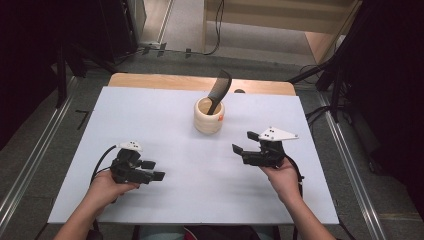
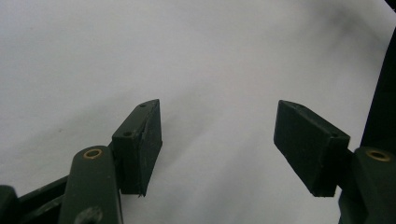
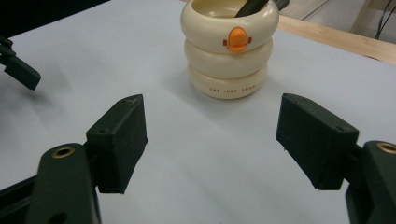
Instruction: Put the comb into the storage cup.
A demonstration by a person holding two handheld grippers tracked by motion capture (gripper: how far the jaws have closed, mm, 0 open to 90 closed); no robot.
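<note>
Both sets of fingers are standing apart and empty, the right gripper facing the cream cup, the left gripper hovering over bare white worktop. The black comb is leaning upright inside the cup at mid-worktop; judging by this, nothing is being grasped yet and the whole pick is remaining.

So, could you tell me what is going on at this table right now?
A person holds a gripper in each hand over a white table. Both the left gripper and the right gripper are open and hold nothing. A cream cup stands beyond them with a black comb in it. The right gripper points toward the cup, apart from it.
</note>
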